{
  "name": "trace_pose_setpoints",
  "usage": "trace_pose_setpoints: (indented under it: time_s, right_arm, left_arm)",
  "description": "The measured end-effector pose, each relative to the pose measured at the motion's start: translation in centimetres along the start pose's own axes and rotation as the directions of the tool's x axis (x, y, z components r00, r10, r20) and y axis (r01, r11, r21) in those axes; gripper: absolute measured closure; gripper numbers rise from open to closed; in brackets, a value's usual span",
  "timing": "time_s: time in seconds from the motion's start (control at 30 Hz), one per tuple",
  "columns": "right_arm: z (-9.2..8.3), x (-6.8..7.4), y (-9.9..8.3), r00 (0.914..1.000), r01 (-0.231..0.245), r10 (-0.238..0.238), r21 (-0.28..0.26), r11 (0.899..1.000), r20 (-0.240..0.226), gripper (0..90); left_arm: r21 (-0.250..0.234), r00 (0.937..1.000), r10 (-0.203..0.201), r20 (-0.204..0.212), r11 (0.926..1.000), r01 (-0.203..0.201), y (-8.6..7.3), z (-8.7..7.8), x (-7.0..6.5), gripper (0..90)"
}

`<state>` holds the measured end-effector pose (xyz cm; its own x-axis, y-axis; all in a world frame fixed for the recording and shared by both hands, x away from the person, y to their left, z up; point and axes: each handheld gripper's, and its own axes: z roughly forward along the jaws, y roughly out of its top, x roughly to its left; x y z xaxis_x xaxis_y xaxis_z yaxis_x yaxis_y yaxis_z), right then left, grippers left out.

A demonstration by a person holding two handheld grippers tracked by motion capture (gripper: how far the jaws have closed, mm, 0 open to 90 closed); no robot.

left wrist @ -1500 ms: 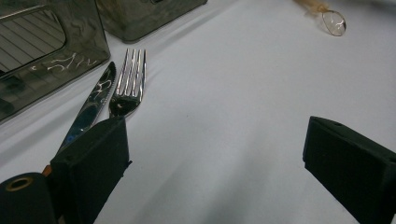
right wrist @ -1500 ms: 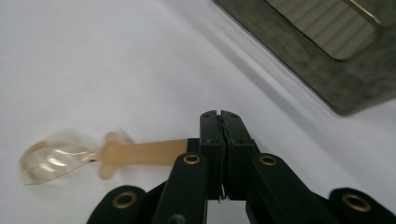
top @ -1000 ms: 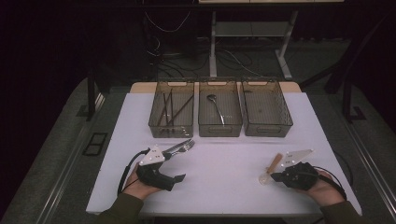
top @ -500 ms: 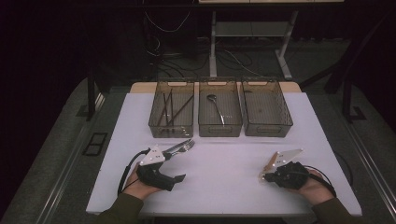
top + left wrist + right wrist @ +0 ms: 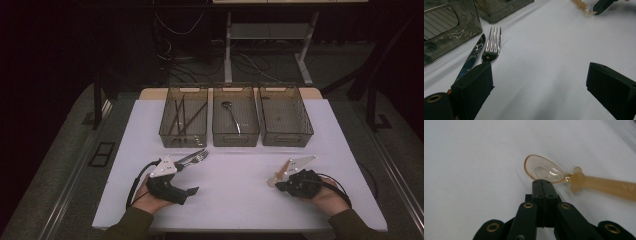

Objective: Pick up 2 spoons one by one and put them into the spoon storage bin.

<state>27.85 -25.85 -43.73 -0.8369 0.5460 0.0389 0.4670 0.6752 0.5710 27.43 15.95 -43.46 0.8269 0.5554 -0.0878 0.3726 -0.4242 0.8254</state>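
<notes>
The right gripper (image 5: 541,182) has its jaws pressed together with nothing between them, tips just at the near rim of the amber plastic spoon (image 5: 544,171) lying on the white table (image 5: 240,200). The spoon's bowl sits just ahead of the tips, and its handle runs off to the right in the right gripper view, crosswise to the jaws. The left gripper (image 5: 539,80) rests well apart with its jaws wide open, beside a fork (image 5: 492,45) and knife (image 5: 472,58), so the right hand is plainly nearer.

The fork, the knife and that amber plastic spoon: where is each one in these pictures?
fork (image 5: 492,42), left gripper view, on its tines.
knife (image 5: 472,58), left gripper view, mid-blade, just left of the fork.
amber plastic spoon (image 5: 544,170), right gripper view, on its clear bowl, just ahead of the closed jaws.
</notes>
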Motion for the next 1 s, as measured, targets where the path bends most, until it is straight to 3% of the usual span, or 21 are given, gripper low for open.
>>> trace_pose_setpoints:
  time_s: [0.5, 1.0]
  right_arm:
    - [0.7, -0.4, 1.0, 0.9998, -0.017, 0.018, -0.051, 0.999, 0.011, 89.9]
    - [1.9, -1.1, 2.1, 0.9982, -0.030, 0.033, -0.059, 0.998, 0.049, 90.0]
  left_arm:
    - [-0.002, 1.0000, 0.001, 0.000, 1.0000, -0.001, 0.0, 0.0, 0.0, 6.7]
    - [-0.005, 1.0000, -0.001, 0.001, 1.0000, 0.001, 0.0, 0.0, 0.0, 6.7]
